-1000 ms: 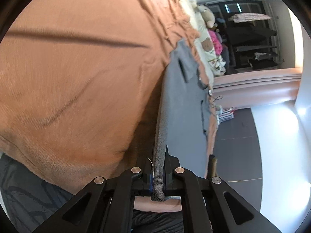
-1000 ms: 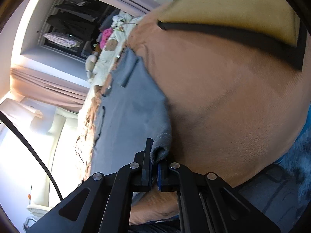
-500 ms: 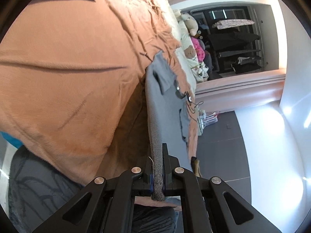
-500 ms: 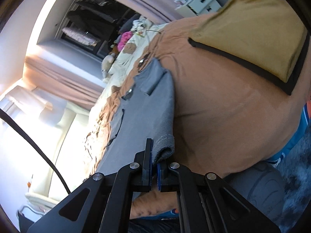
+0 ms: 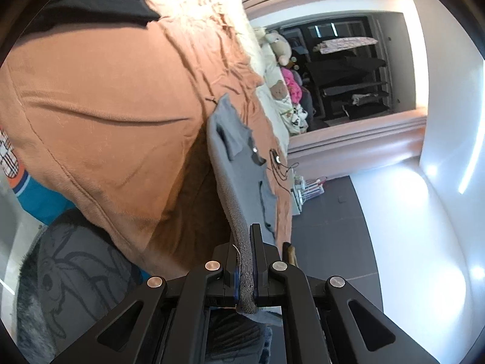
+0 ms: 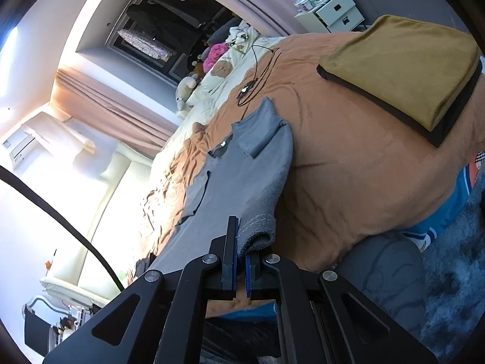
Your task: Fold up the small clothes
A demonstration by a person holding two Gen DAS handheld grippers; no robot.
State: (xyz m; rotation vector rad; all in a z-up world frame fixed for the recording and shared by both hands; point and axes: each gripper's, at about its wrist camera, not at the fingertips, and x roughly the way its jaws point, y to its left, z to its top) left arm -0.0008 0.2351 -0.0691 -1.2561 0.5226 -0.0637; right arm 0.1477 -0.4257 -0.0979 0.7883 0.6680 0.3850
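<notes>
A small grey garment with a pocket lies stretched over the orange bedspread. My left gripper is shut on its ribbed near edge. In the right wrist view the same grey garment runs away from me, and my right gripper is shut on its other near corner, which bunches beside the fingers. Both grippers hold the edge raised above the bed's near side.
A folded mustard cloth with black trim lies on the bed to the right. A black cable and small device lie beyond the garment. Pillows and soft toys sit at the far end. A white nightstand stands beyond.
Both grippers have pulled back and up with the garment's edge, so more of the bed and room shows. The garment now lies stretched out further from me.
</notes>
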